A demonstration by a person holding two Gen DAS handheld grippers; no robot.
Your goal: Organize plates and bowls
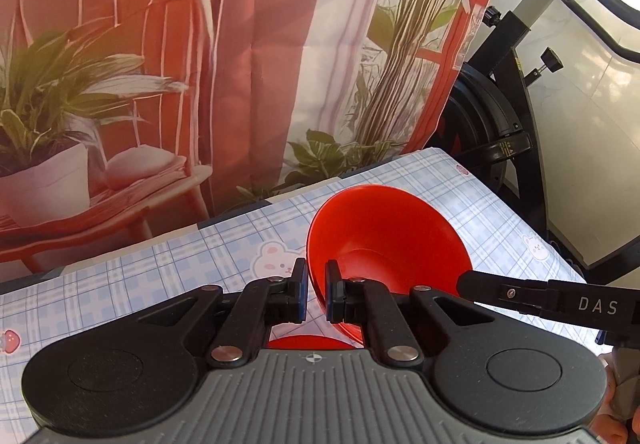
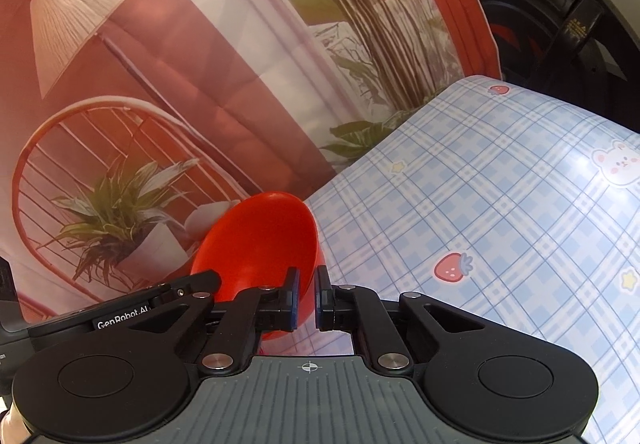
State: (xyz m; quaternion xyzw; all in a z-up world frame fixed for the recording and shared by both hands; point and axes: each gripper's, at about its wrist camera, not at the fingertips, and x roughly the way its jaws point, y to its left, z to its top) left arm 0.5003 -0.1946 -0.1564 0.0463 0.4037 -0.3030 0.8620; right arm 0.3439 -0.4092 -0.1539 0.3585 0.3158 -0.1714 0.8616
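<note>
Red bowl (image 1: 384, 240) pinched at opposite rims by left gripper (image 1: 316, 294) & right gripper (image 2: 307, 300), both clamped thin on it; uneven pull could've slipped it onto tablecloth (image 2: 500, 203).

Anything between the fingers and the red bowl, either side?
No. The left gripper is shut on the rim of the red plastic bowl, and the right gripper is shut on its opposite rim. Another red item sits below on the blue plaid tablecloth, mostly hidden.
</note>
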